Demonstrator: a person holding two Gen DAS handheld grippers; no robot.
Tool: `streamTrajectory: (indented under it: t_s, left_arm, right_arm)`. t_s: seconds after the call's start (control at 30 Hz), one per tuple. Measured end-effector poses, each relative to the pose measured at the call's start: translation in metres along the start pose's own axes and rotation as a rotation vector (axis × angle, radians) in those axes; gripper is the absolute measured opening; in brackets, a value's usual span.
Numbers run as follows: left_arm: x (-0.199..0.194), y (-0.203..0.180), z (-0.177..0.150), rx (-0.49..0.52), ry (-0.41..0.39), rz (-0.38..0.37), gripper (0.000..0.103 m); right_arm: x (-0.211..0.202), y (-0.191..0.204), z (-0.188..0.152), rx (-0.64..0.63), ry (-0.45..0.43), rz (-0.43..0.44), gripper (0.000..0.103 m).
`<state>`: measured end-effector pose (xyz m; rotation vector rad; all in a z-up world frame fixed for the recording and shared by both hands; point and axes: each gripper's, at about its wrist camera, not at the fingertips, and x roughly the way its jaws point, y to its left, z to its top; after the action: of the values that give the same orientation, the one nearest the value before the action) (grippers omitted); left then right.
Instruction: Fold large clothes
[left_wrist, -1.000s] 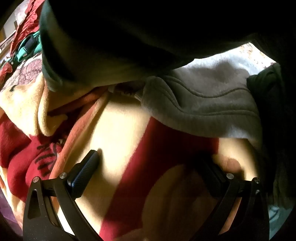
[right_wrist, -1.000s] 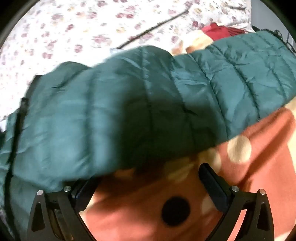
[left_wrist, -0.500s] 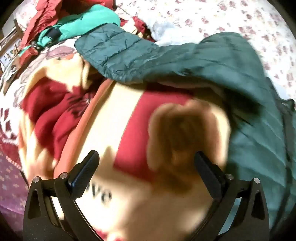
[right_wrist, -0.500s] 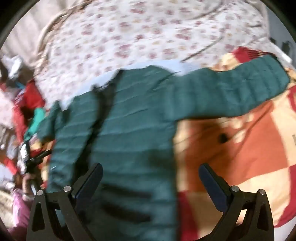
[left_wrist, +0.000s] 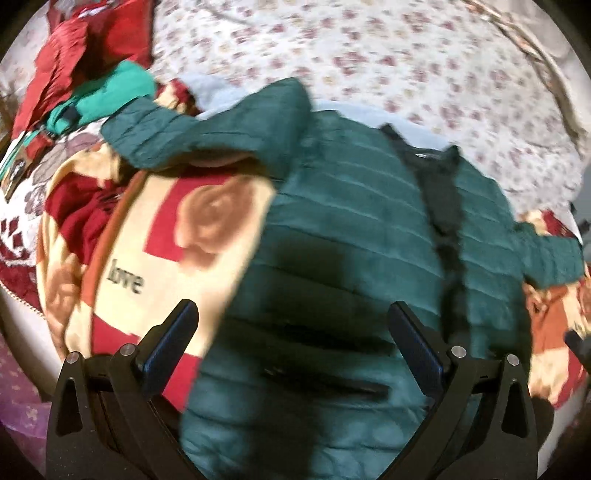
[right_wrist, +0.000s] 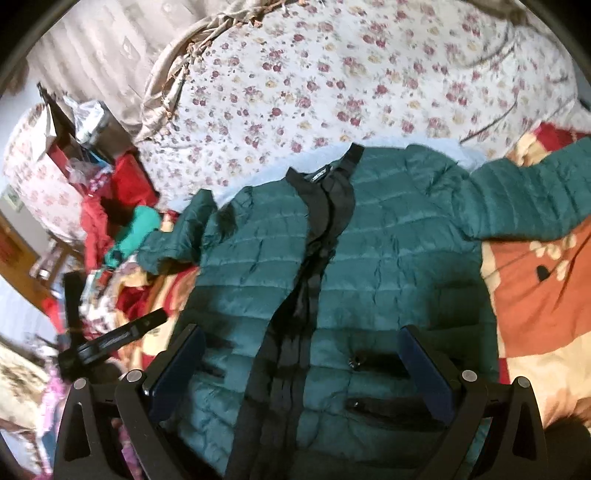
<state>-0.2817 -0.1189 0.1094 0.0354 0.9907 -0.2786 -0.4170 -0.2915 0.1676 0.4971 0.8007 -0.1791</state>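
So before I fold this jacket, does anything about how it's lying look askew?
Yes. The green puffer jacket lies front up, but its left-hand sleeve is bunched near the red clothes, and the black zipper placket runs crooked.

Jacket (left_wrist: 354, 236) blurred in left view; hem hidden behind tongs frame at bottom edge. Right sleeve (right_wrist: 535, 195) cut off by right view's edge. Blanket (left_wrist: 207, 221) under jacket hidden. Clutter (right_wrist: 85, 155) at far left too small to tell.
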Motion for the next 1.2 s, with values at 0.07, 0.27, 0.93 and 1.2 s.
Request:
streamTrajectory:
  t_s: [0.07, 0.27, 0.93, 1.2]
  left_arm:
    - [-0.009, -0.015, 0.0, 0.011, 0.003, -0.017, 0.102]
    - [-0.028, -0.01, 0.008, 0.052, 0.008, -0.036, 0.102]
    - [-0.066, 0.03, -0.035, 0.137, -0.122, -0.04, 0.102]
    - [-0.073, 0.025, -0.042, 0.166, -0.154, -0.069, 0.102]
  right_arm:
    - [0.008, 0.013, 0.002, -0.042, 0.006, -0.07, 0.103]
    - [0.017, 0.009, -0.01, -0.126, -0.017, -0.149, 0.103]
    - [-0.001, 0.029, -0.044, -0.155, -0.109, -0.229, 0.103]
    - [-0.008, 0.027, -0.046, -0.148, -0.132, -0.252, 0.103]
